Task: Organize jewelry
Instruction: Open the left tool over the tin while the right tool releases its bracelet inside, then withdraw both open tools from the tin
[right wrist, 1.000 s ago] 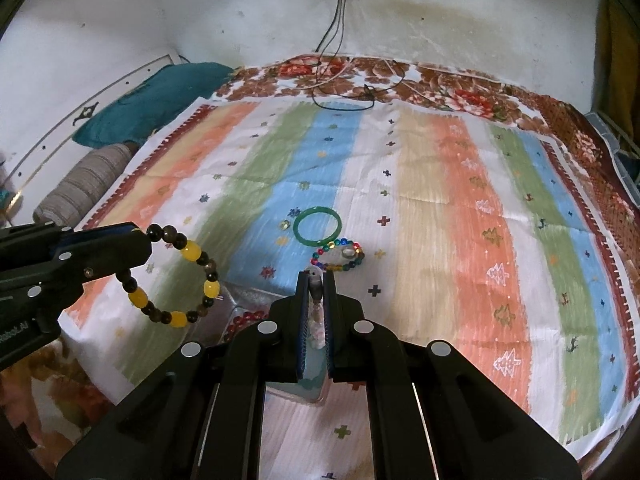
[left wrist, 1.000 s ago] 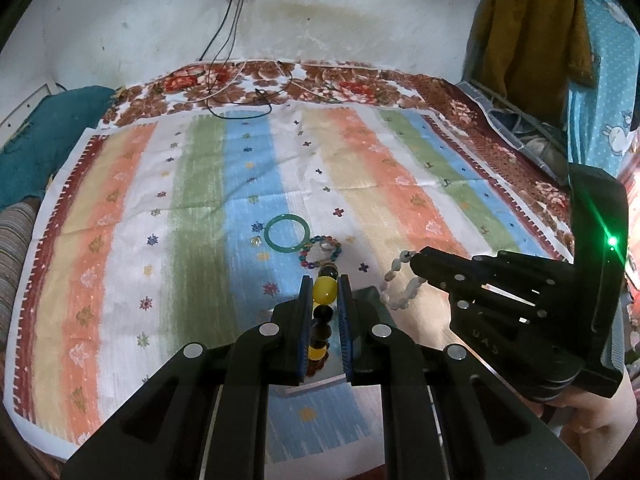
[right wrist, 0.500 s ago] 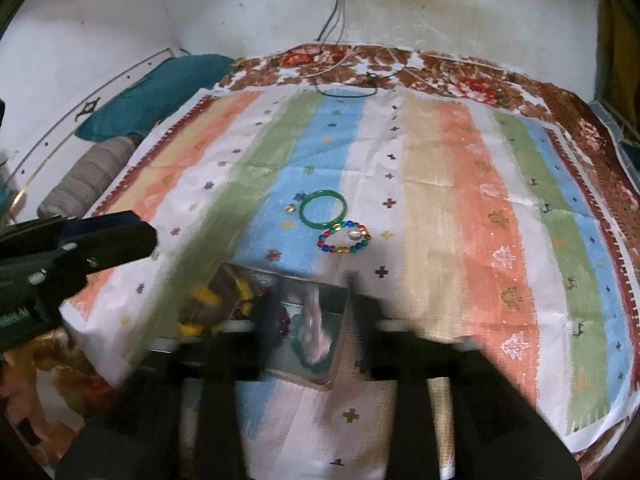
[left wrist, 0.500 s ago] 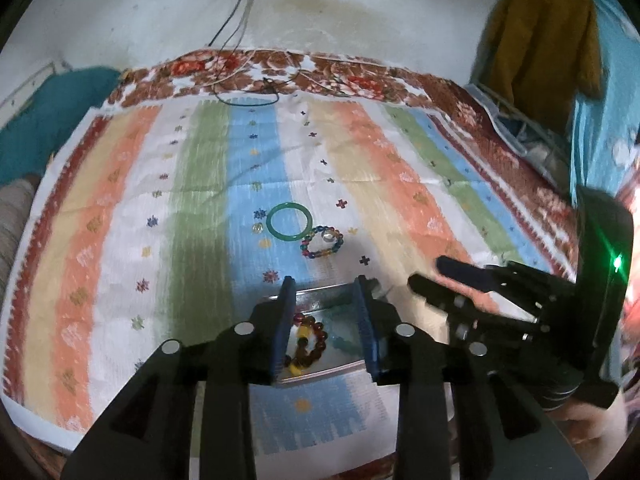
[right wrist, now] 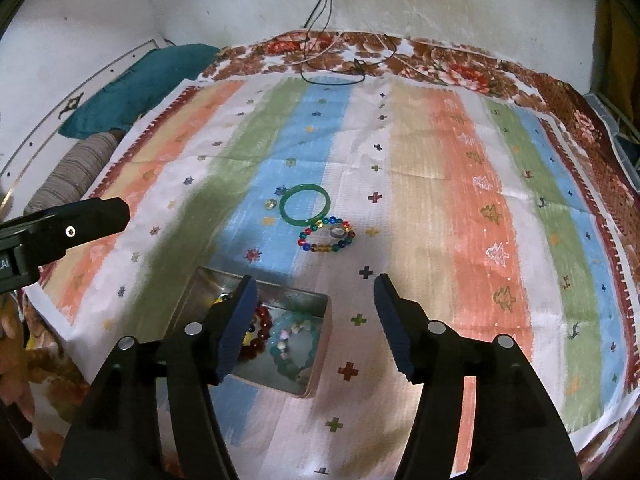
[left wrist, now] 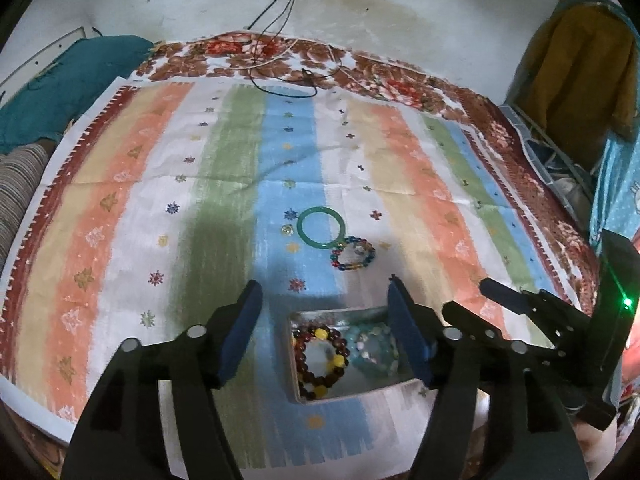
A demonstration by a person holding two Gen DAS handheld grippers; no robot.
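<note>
A shallow metal tin (left wrist: 297, 360) (right wrist: 320, 344) sits on the striped cloth near its front edge. Inside lie a brown and yellow bead bracelet (left wrist: 320, 356) (right wrist: 256, 336) and a pale turquoise bead bracelet (left wrist: 372, 350) (right wrist: 290, 346). Farther back on the cloth lie a green bangle (left wrist: 321, 227) (right wrist: 305, 204), a multicoloured bead bracelet (left wrist: 353, 254) (right wrist: 327, 235) touching it, and a small ring (left wrist: 286, 230) (right wrist: 270, 203). My left gripper (left wrist: 325, 296) hangs over the tin, its jaws opening, nothing between them. My right gripper (right wrist: 314, 282) is also opening and empty, beside the tin's far right corner.
The striped cloth (left wrist: 400, 168) covers a floral bedspread (left wrist: 384, 80). Black and white cables (left wrist: 280, 68) trail from the wall onto the far edge. A teal cushion (left wrist: 60, 80) lies at the left, hanging clothes (left wrist: 580, 64) at the right.
Both grippers have opened. The brown and yellow bracelet left my left jaws and the pale bead bracelet left my right jaws; both now lie in the tin. The left gripper shifted over the tin.
</note>
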